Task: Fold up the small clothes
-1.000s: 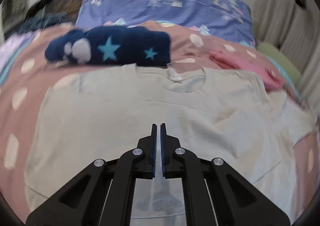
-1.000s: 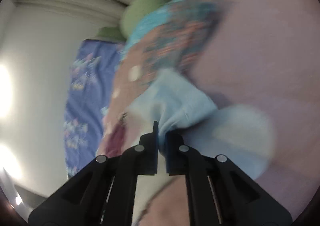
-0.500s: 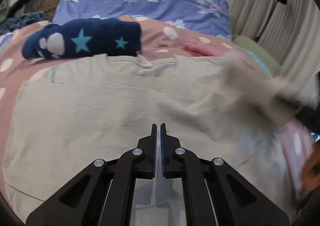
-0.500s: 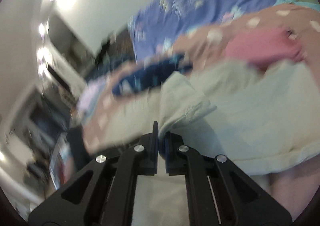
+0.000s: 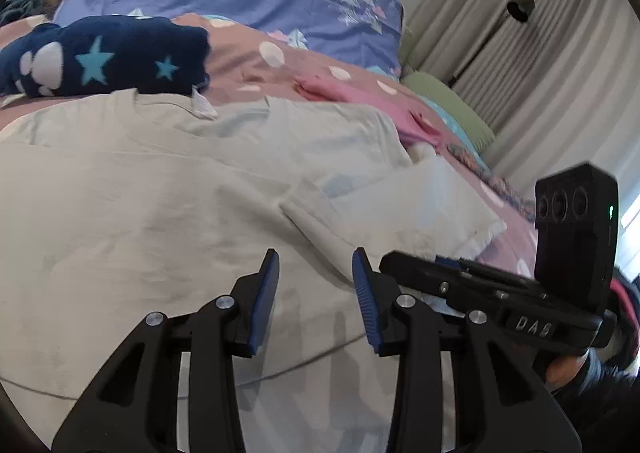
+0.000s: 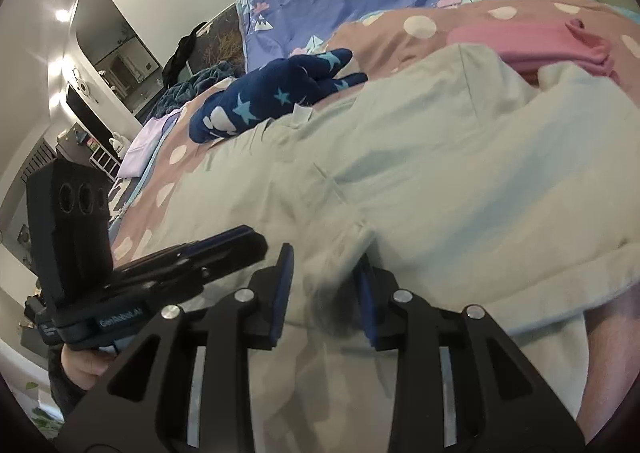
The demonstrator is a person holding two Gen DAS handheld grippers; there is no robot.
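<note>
Bed: shirt under open tongs.

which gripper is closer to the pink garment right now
Right. The right gripper sits on the shirt's side nearer the pink garment; the left gripper is farther across the shirt.

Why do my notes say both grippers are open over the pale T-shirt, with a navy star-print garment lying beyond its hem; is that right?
Not quite: the navy star-print garment lies beyond the collar, not the hem, as the left wrist view shows. The rest holds: left gripper and right gripper are both open over the pale T-shirt.
</note>
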